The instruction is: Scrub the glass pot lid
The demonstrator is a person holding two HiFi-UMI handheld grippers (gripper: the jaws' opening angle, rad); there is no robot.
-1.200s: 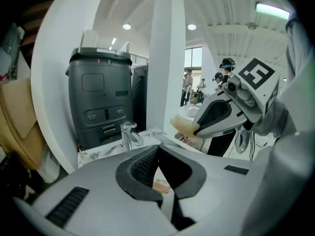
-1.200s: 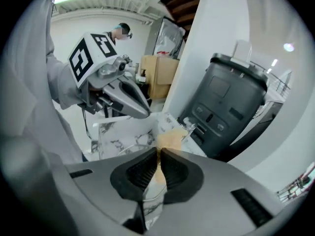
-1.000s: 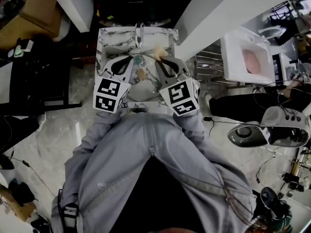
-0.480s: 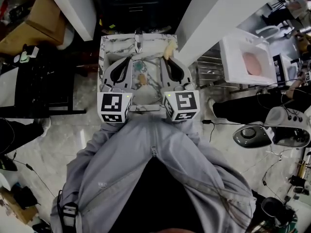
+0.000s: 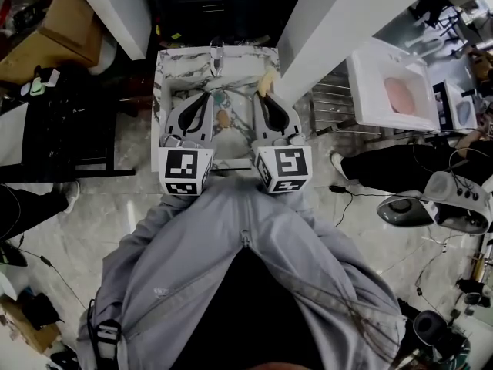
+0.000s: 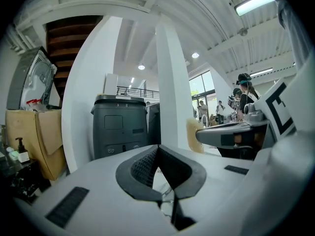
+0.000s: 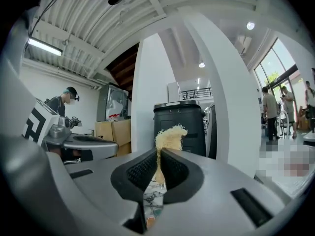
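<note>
1 marble sink (image 5: 173, 64) under you; above its basin your left gripper (image 6: 156, 157), jaws pressed together on nothing, and your right gripper (image 7: 157, 156), jaws pinching 1 pale fibrous scrubber (image 7: 170, 136); the glass pot lid is too faint to place, with 1 tan spot (image 5: 223, 118) between the 2 grippers.

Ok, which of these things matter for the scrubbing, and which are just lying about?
For the job:
- scrubber, pinched in the right gripper
- left gripper, shut and empty
- sink
- what looks like the lid, lying in the sink

Lying about:
- bin
- box
- basin
</note>
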